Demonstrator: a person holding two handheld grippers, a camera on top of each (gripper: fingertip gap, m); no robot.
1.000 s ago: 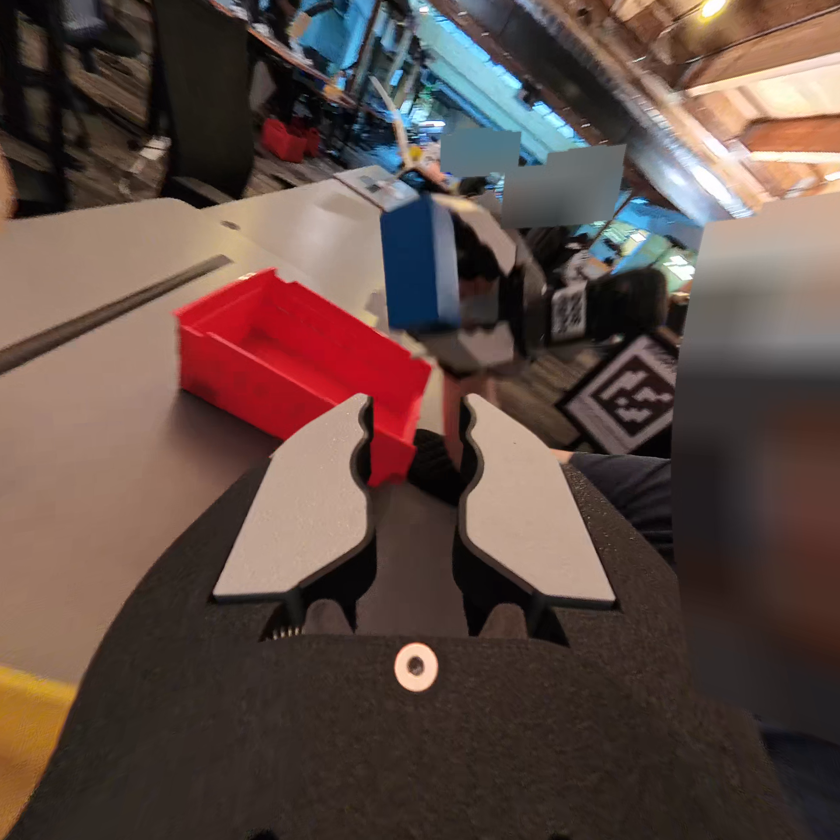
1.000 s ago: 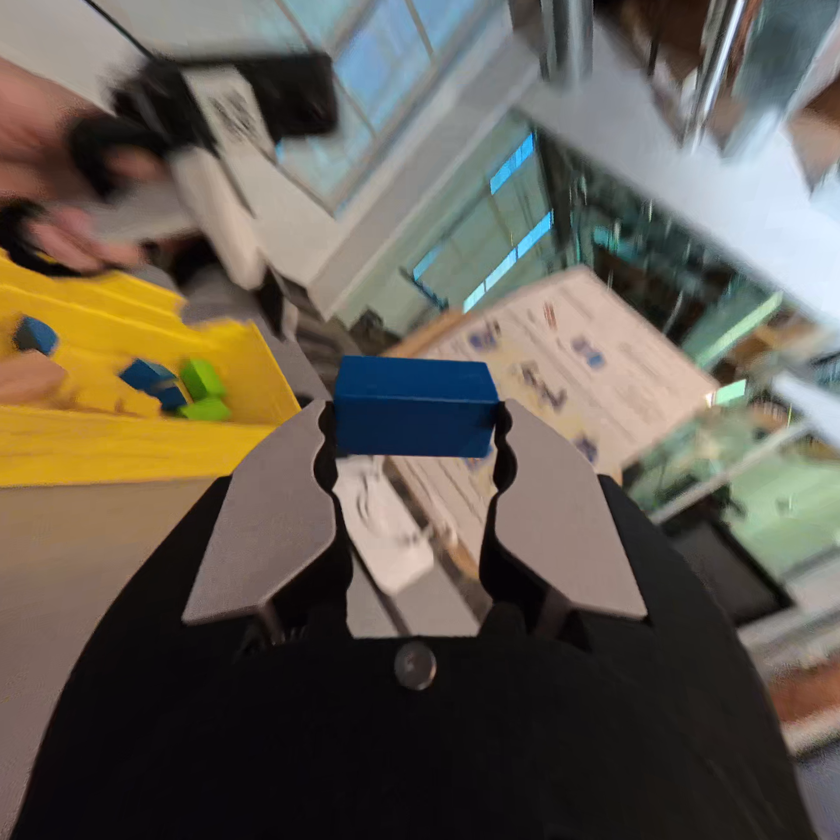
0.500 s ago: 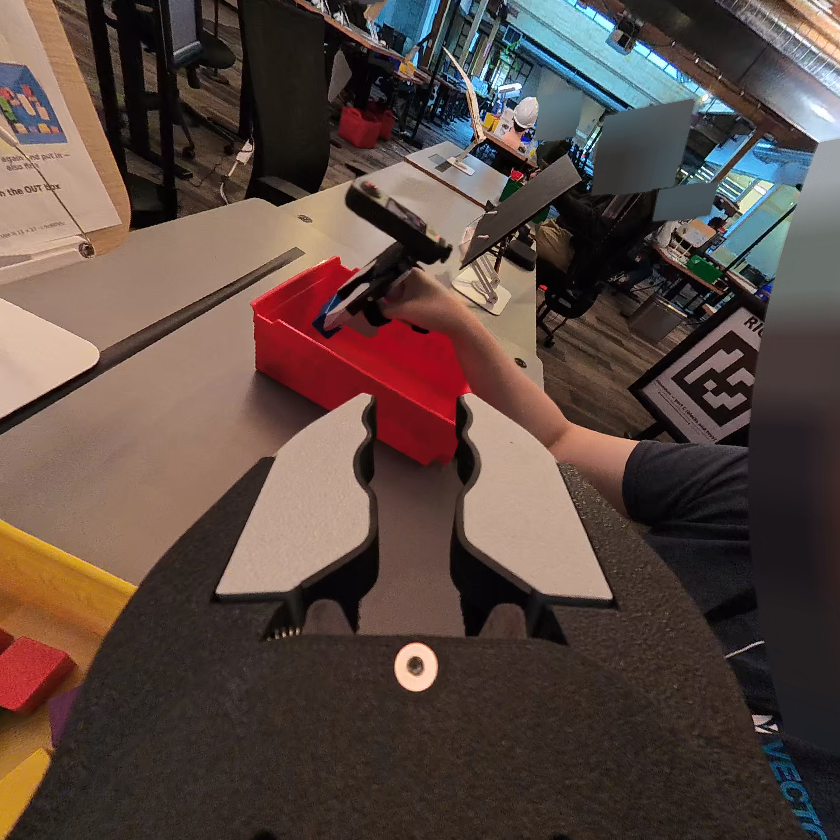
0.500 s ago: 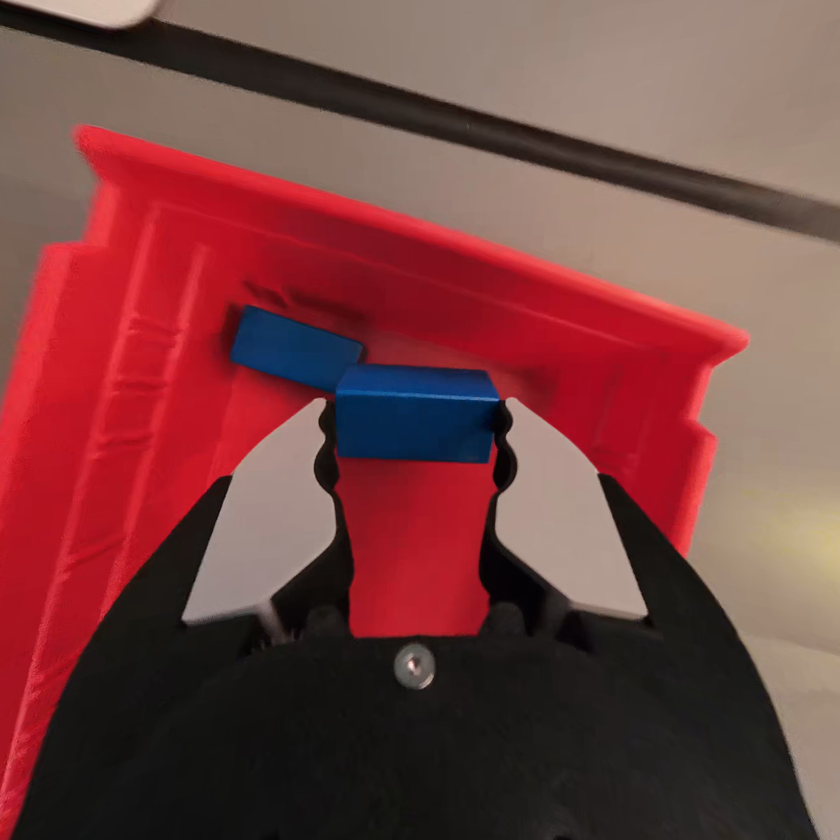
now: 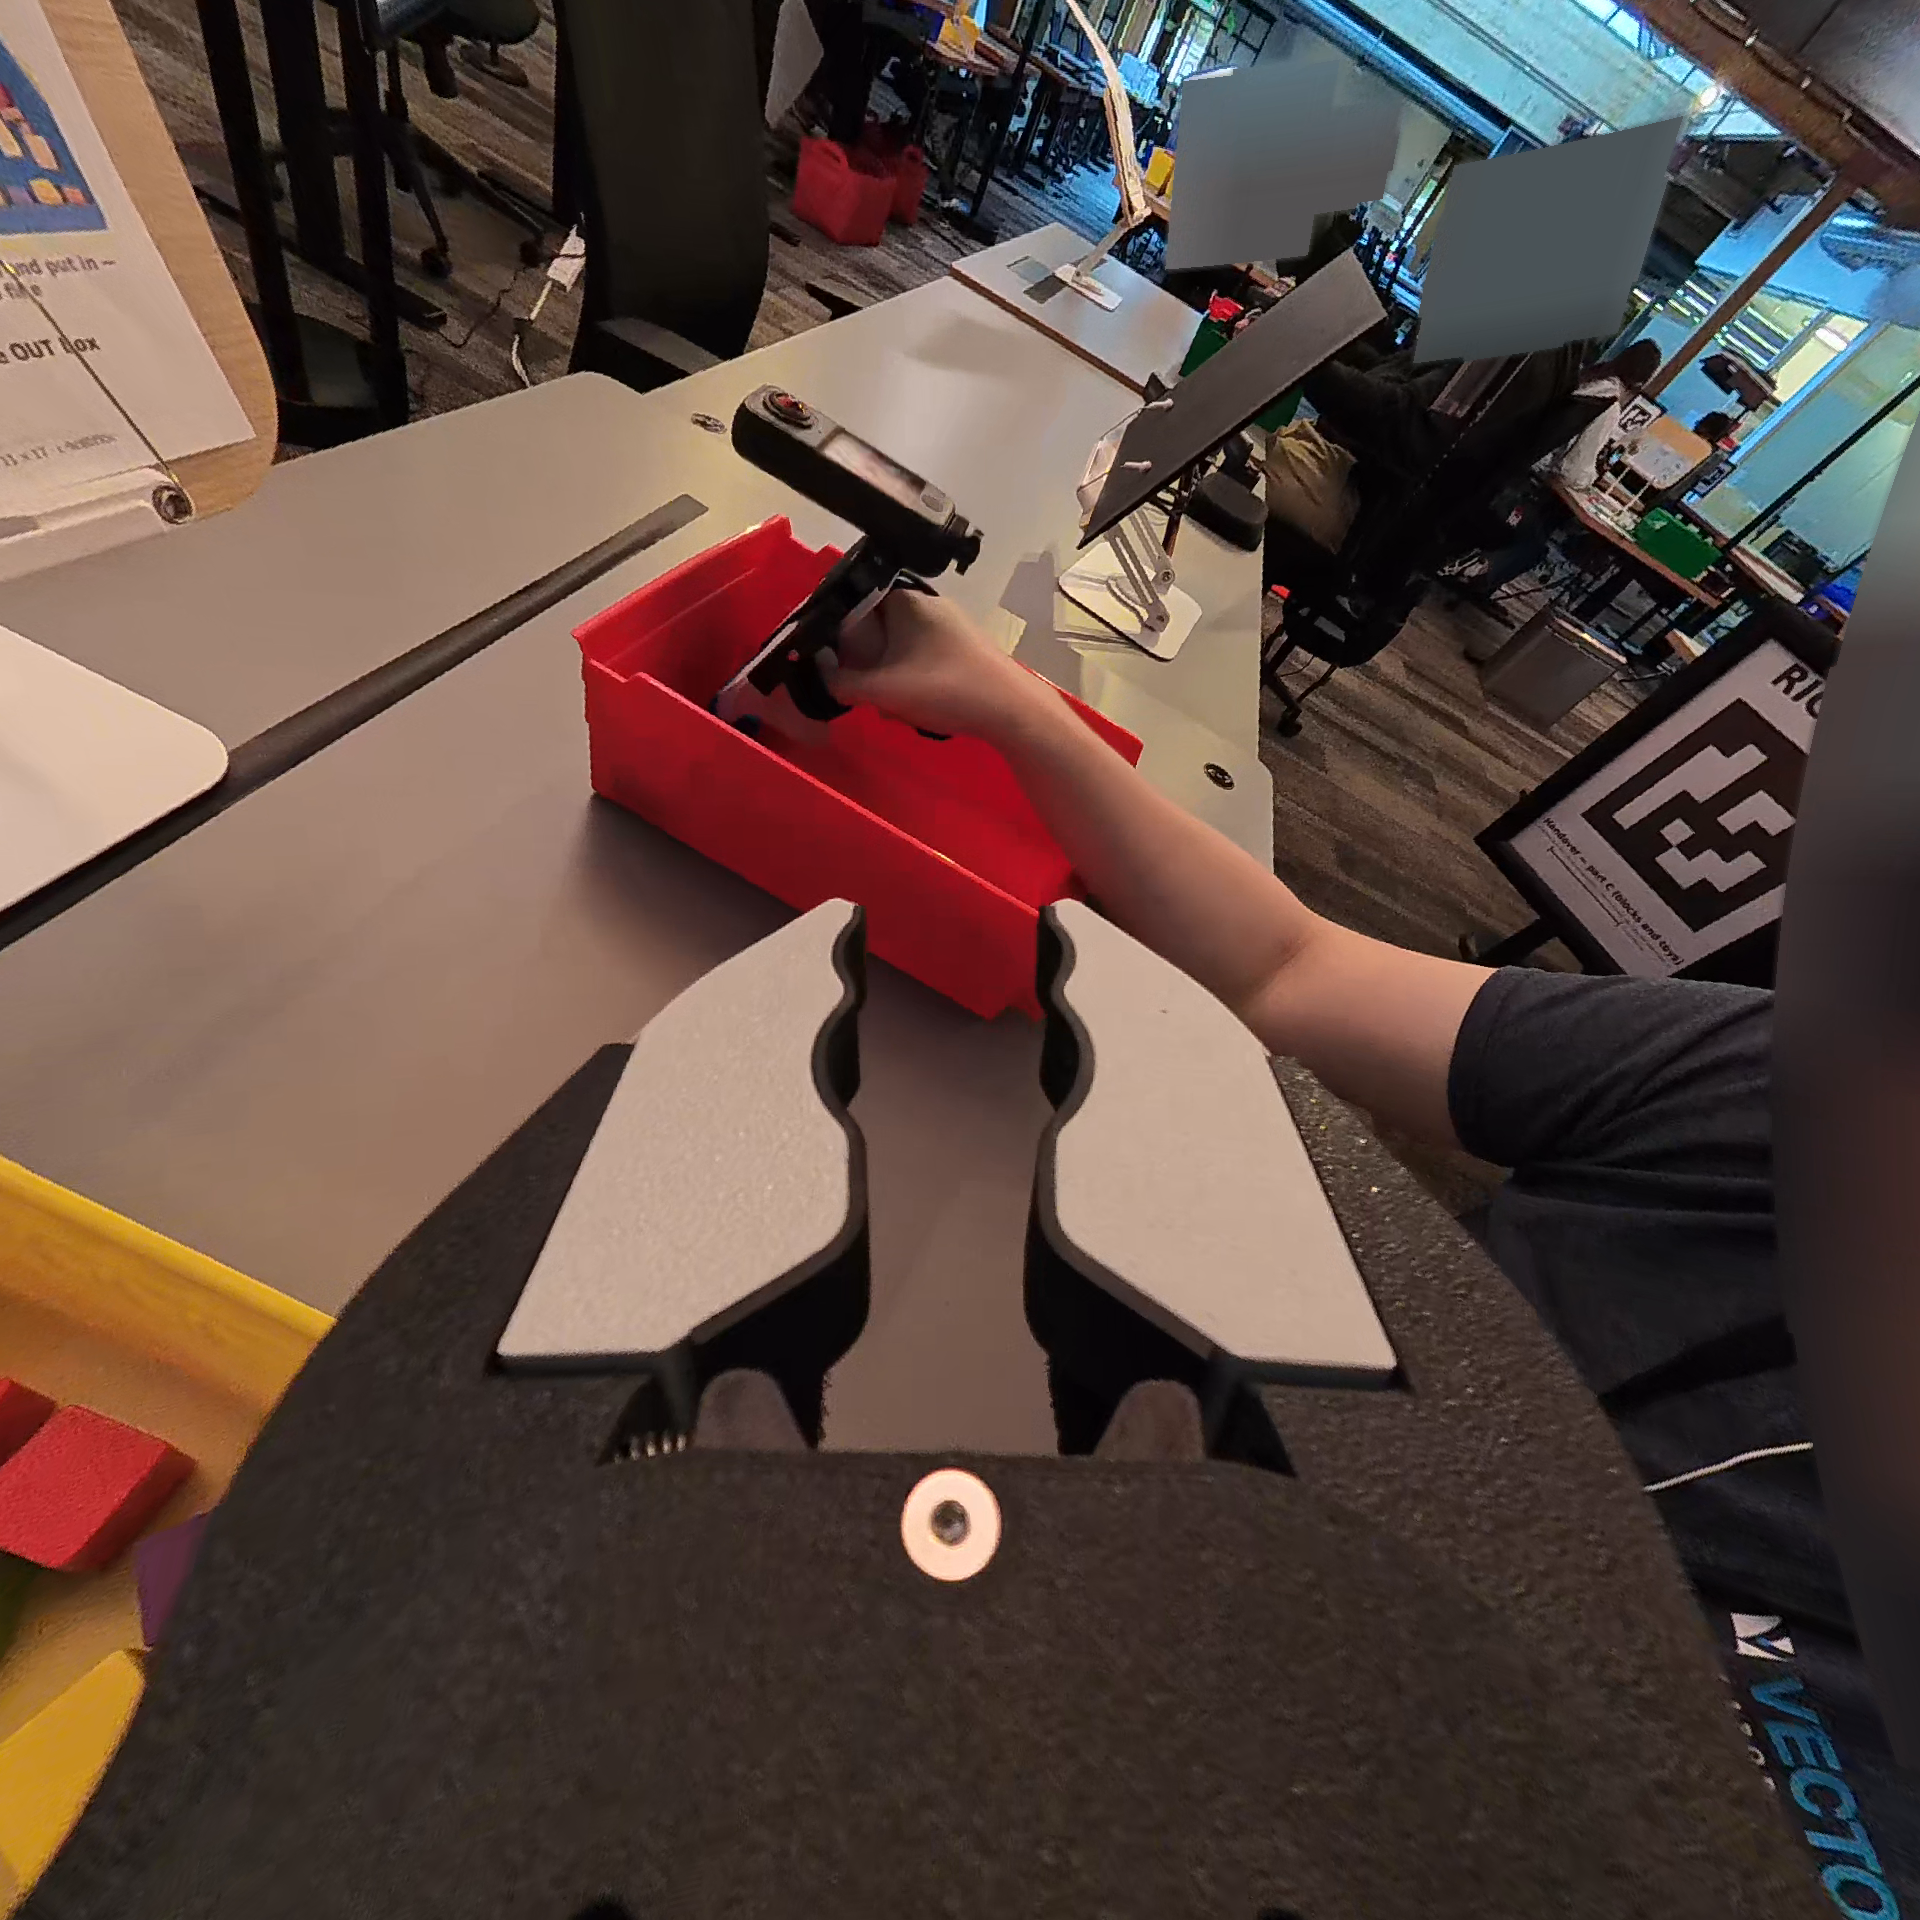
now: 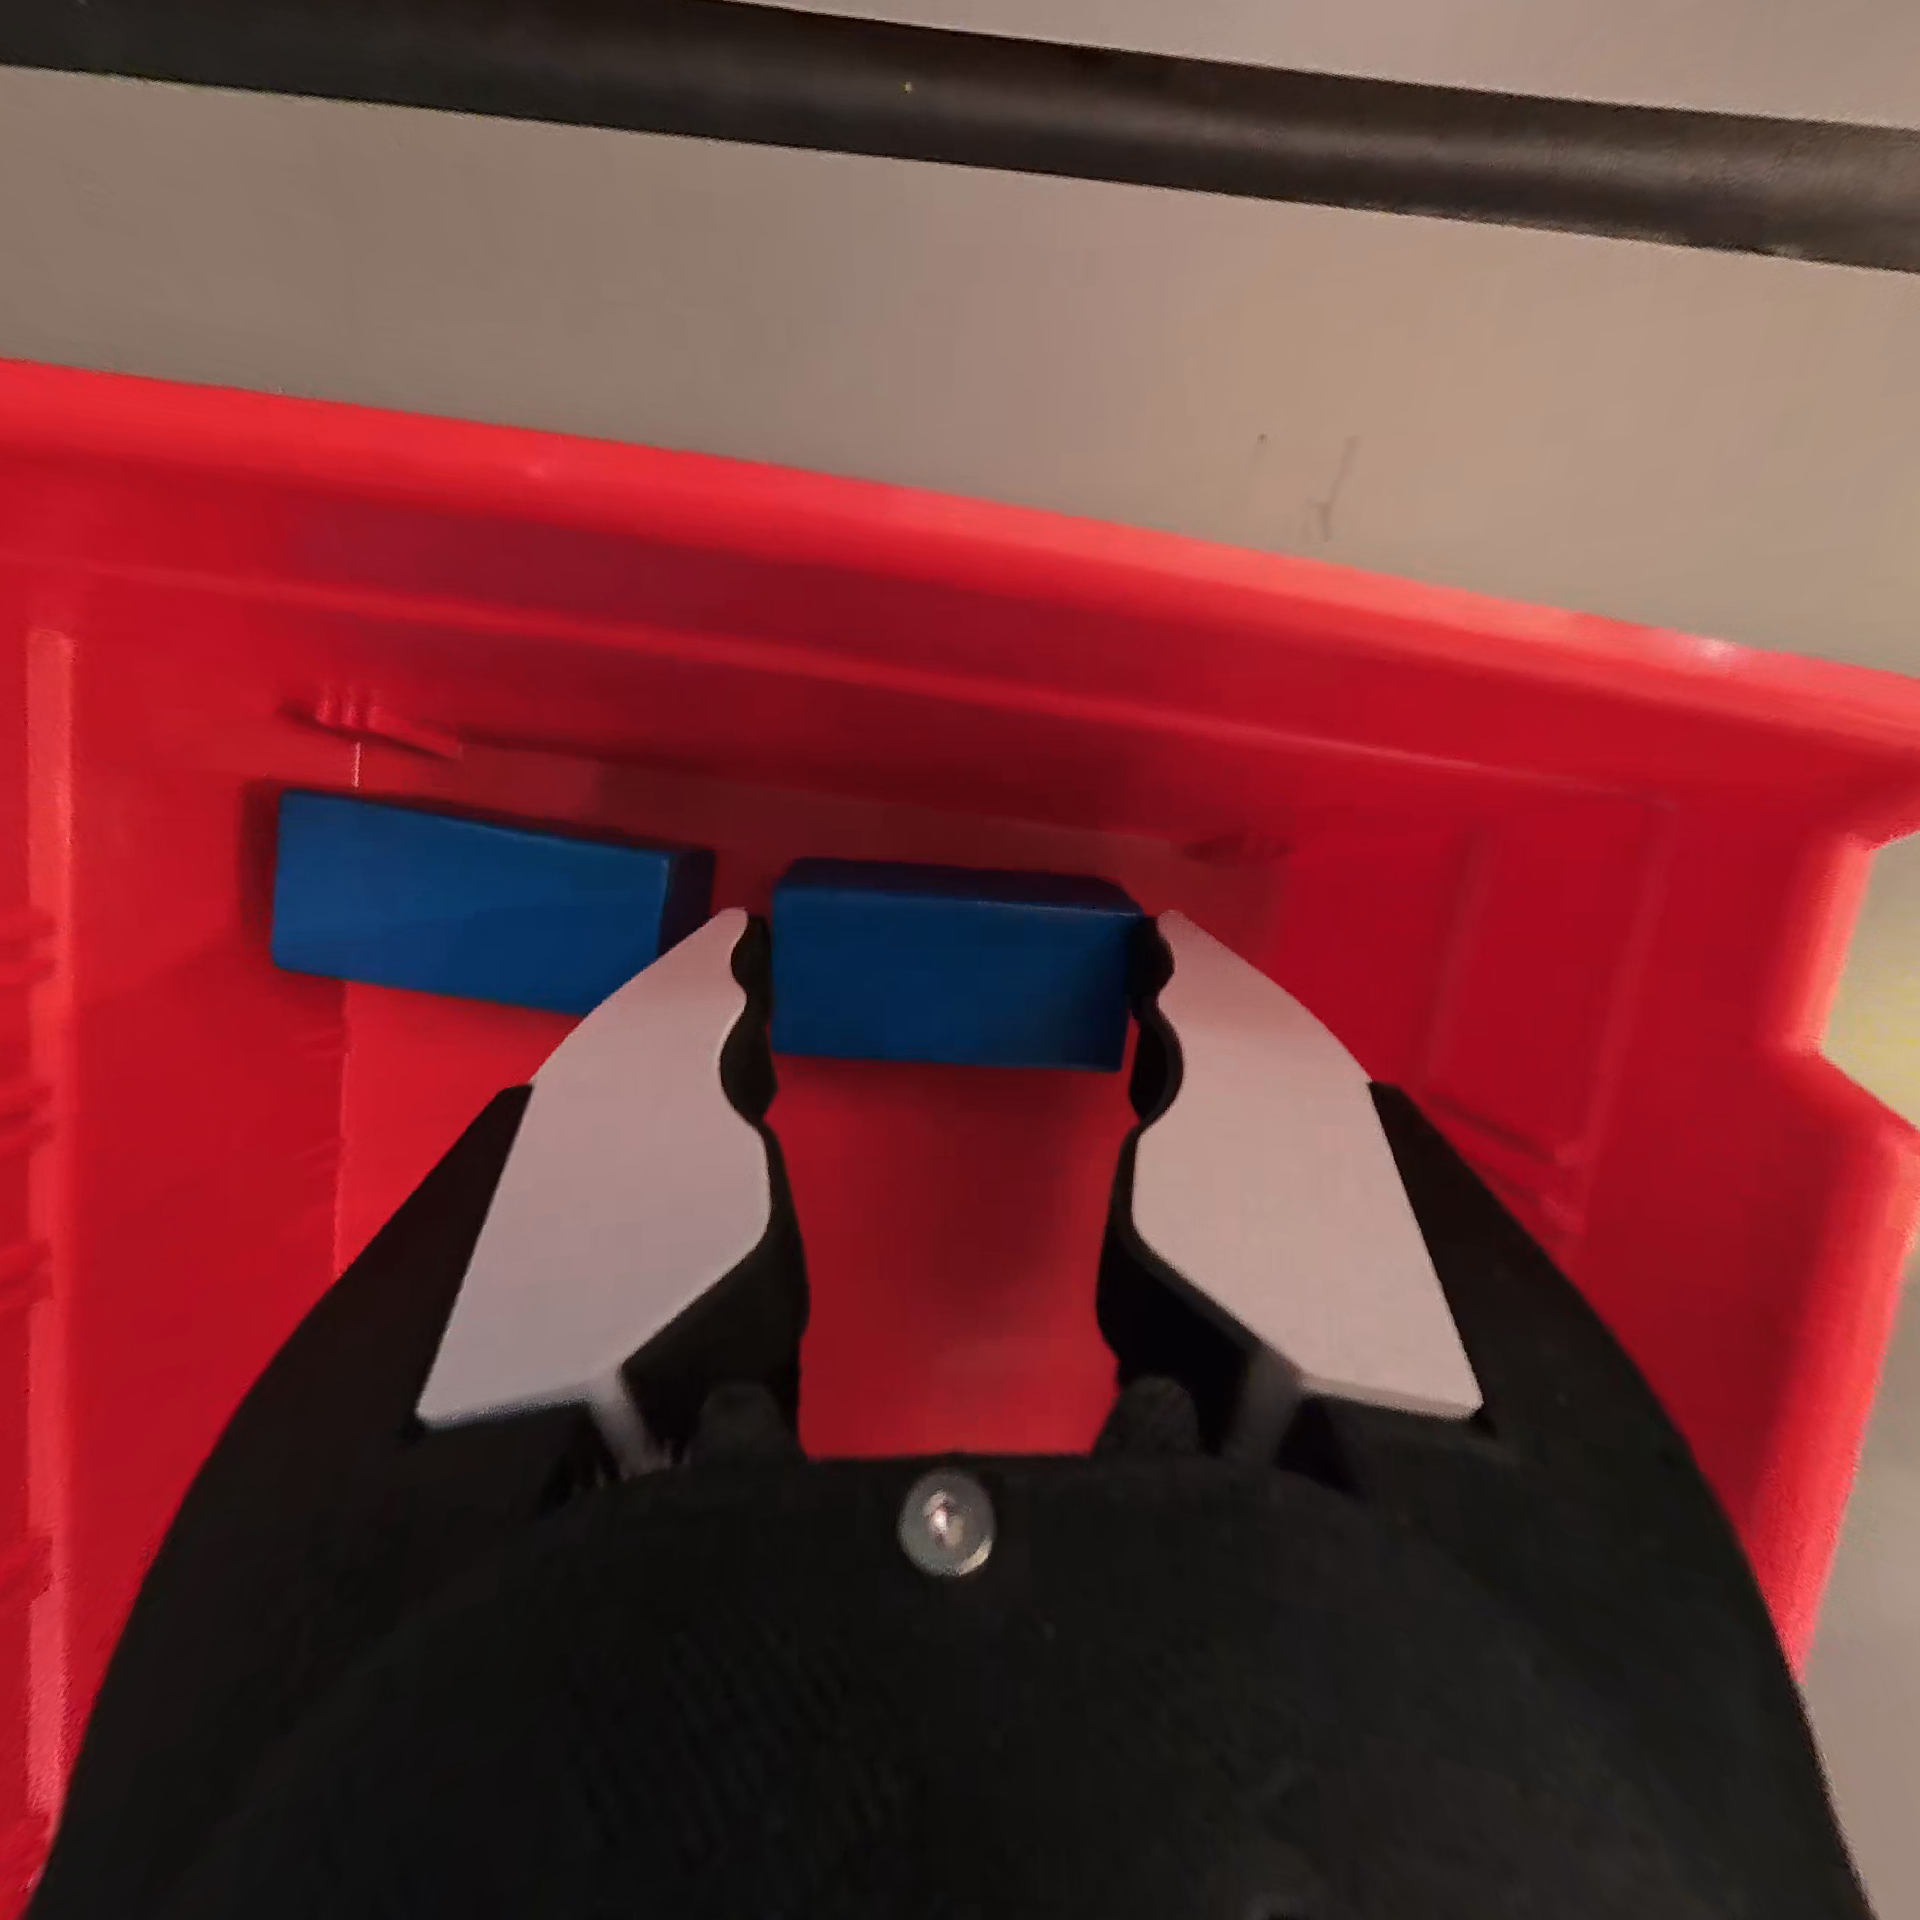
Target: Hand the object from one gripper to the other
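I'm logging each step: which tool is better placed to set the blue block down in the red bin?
Right. The right tool already grips the blue rectangular block inside the red plastic bin; the left tool is open, empty, outside it.

An open-plan lab or maker workspace: beyond the left claw (image 5: 948,1023) rows of desks (image 5: 1081,312) and office chairs (image 5: 1340,613) recede under exposed ceiling beams (image 5: 1787,94). A framed fiducial marker sign (image 5: 1683,831) stands to its right, and a grey tabletop (image 5: 343,935) with a red bin (image 5: 831,831) lies just ahead.
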